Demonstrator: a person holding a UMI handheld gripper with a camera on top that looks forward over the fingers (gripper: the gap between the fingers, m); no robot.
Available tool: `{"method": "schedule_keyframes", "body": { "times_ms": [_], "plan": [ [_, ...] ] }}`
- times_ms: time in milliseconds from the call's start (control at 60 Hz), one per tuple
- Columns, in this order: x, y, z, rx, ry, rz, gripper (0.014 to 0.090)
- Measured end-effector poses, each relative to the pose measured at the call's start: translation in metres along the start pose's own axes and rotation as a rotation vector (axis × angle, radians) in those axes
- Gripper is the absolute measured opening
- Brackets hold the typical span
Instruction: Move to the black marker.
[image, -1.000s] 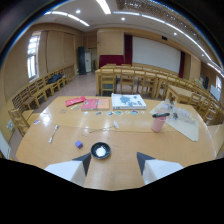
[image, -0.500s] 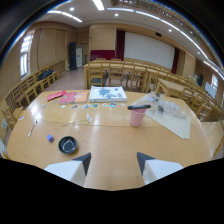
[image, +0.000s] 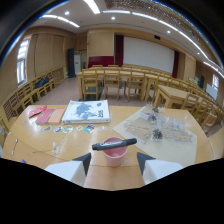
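A black marker (image: 114, 144) lies flat across the rim of a pink cup (image: 114, 154) that stands on the wooden table (image: 165, 155). The cup stands just ahead of my gripper (image: 113, 161), in line with the gap between its fingers. The two white fingers (image: 75, 167) are spread apart with nothing between them. The marker's ends overhang the cup on both sides.
Beyond the cup lie a black-and-white printed sheet (image: 86, 111), pink papers (image: 48, 115), a row of small cards (image: 75, 129) and a clear plastic sheet with small items (image: 160, 125). Wooden chairs and tables (image: 125, 82) fill the room behind.
The view has swung right and closed in. The pink cup with the marker was off to the right and farther; it is now centred just ahead of the fingers. The black dish has left the view.
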Motion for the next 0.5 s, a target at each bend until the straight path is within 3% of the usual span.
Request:
{"method": "schedule_keyframes", "body": {
  "times_ms": [200,500],
  "plan": [
    [0.004,-0.005,0.039,-0.033,-0.032,0.002,0.086],
    [0.004,0.002,0.05,-0.068,-0.048,0.009,0.0862]
  ]
}}
